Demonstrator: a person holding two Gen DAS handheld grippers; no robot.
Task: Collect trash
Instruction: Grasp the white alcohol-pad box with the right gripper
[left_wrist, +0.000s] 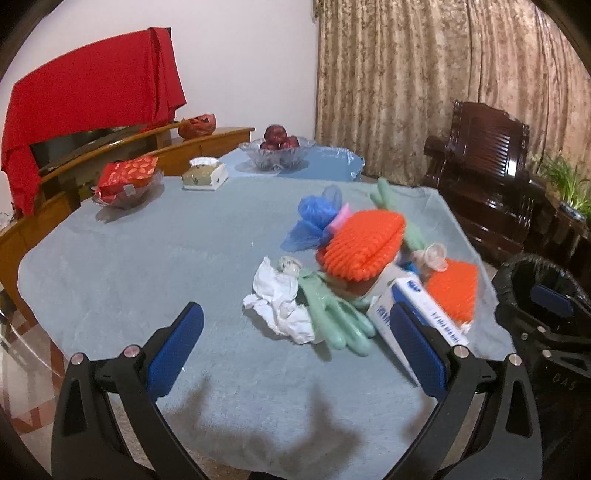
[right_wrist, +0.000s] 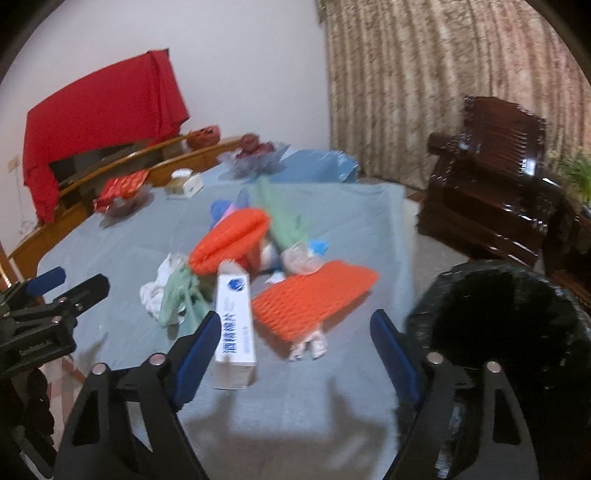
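Left gripper (left_wrist: 295, 350): angled downward, jaws spread wide, blue pads (left_wrist: 173, 350) facing one another with nothing pressed between them. Right gripper (right_wrist: 295, 354): likewise tilted downward, jaws apart and gripping nothing. Each gripper appeared at the edge of the other's view.

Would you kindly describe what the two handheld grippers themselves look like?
Both the left gripper and the right gripper have matte black angular plastic frames with triangular cutouts, round silver pivot bolts, and flat blue textured pads on the fingers. White lettering marks their black bodies. No sleeves or cables are visible.
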